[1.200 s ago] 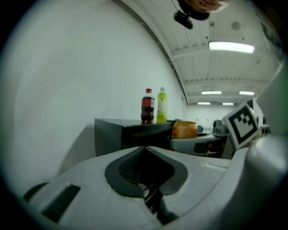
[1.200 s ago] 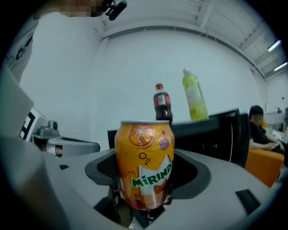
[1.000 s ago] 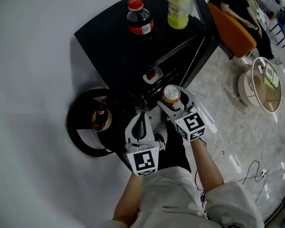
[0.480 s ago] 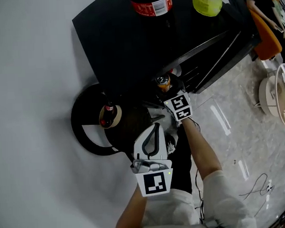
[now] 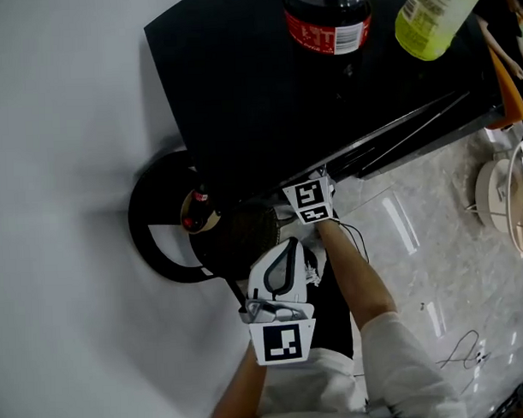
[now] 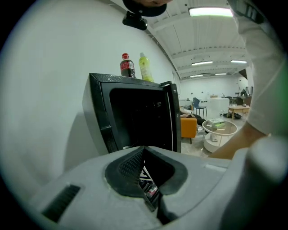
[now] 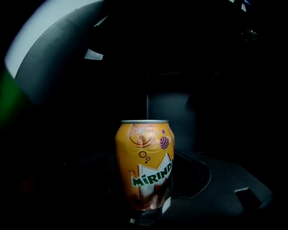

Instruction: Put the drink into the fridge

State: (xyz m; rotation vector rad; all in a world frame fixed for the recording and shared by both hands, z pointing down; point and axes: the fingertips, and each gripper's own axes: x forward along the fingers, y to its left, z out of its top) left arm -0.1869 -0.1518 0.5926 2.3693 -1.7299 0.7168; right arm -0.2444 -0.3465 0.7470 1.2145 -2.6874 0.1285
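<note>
An orange Mirinda can [image 7: 145, 164] stands upright between the jaws of my right gripper [image 7: 147, 197], which is shut on it in the dark inside of the black fridge [image 5: 240, 85]. From the head view only the right gripper's marker cube [image 5: 308, 202] shows at the fridge's front edge; the can and jaws are hidden under the fridge top. My left gripper [image 5: 283, 259] hangs back in front of the fridge [image 6: 130, 117], jaws shut with nothing in them [image 6: 145, 179].
A cola bottle [image 5: 328, 17] and a yellow-green bottle [image 5: 434, 13] stand on the fridge top. The fridge door [image 5: 429, 112] is swung open to the right. A round black stand [image 5: 159, 229] with a small bottle [image 5: 195, 208] sits left of the fridge, against the white wall.
My right gripper has carried the can forward into the fridge, so the can is out of sight in the head view. The left gripper has stayed back, shut.
</note>
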